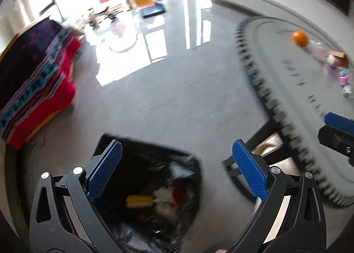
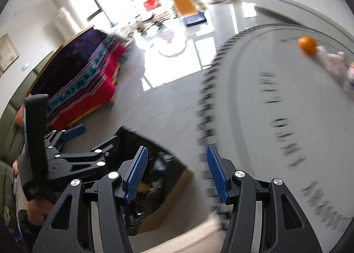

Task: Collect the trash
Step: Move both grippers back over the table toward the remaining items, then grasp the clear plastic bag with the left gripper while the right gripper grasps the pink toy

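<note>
A trash bin (image 1: 152, 164) lined with a black bag stands on the floor below my left gripper (image 1: 177, 170). The gripper is open with nothing between its blue pads. Inside the bin lie a yellow wrapper (image 1: 139, 201) and crumpled white and red scraps. My right gripper (image 2: 177, 173) is open and empty, over the gap between the bin (image 2: 163, 164) and the round grey table (image 2: 254, 120). On the table's far side sit an orange (image 1: 299, 38), blurred pink and white small items (image 1: 331, 60) and a small cardboard box (image 1: 339, 57). The orange (image 2: 307, 45) also shows in the right wrist view.
A low bench with a red, teal and purple blanket (image 1: 39, 80) stands left of the bin. Glossy grey floor (image 1: 166, 76) stretches toward bright windows. Dark chair legs (image 1: 254, 149) show under the table rim (image 1: 265, 98). A person's hand and sleeve hold the left gripper (image 2: 88, 140).
</note>
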Motion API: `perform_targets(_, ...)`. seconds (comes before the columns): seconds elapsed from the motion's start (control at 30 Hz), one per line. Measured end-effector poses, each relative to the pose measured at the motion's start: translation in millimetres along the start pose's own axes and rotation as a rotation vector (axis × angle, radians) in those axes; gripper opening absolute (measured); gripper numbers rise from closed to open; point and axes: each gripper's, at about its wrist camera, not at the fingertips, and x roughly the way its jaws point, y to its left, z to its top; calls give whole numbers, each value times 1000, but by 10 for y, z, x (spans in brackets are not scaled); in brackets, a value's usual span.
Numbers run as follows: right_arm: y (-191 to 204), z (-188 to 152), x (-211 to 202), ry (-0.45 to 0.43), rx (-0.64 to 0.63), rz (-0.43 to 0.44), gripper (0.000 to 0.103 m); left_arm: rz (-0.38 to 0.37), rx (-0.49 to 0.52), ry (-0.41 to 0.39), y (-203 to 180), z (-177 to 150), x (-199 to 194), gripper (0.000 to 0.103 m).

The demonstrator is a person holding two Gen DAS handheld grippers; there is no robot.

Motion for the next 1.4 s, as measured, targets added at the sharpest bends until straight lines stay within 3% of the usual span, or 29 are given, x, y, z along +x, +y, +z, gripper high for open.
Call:
perform_targets(0.4,-1472,112,-455,-78,199,-195,57,-186,212,-14,-1481,680,149,97)
perform_targets(0.6,-2073,168,-666,-114,284,-264,57,-253,290,-19,-2047,929,189,97)
perform_targets(0.87,-2667,383,-785,-156,342,-340,57,-324,319,10,-2683,1274,390,97)
perform_targets(0.97,-2872,467,-768,-162,357,-378,57,-327,338,-14,-2876,1417,412,97)
perform_targets(1.13,-3175,622,-598,-128,343,-453,57,-353,396,-35,-3247,1672,492,97)
perform_targets(1.37,-3456,765,-337,-70,321,-491,57,-382,489,-57,-3633,1930,684,97)
perform_targets(1.4,-3477,766,-303,-62,322,-486,52,-374,498,-56,-3667,1950,720,97)
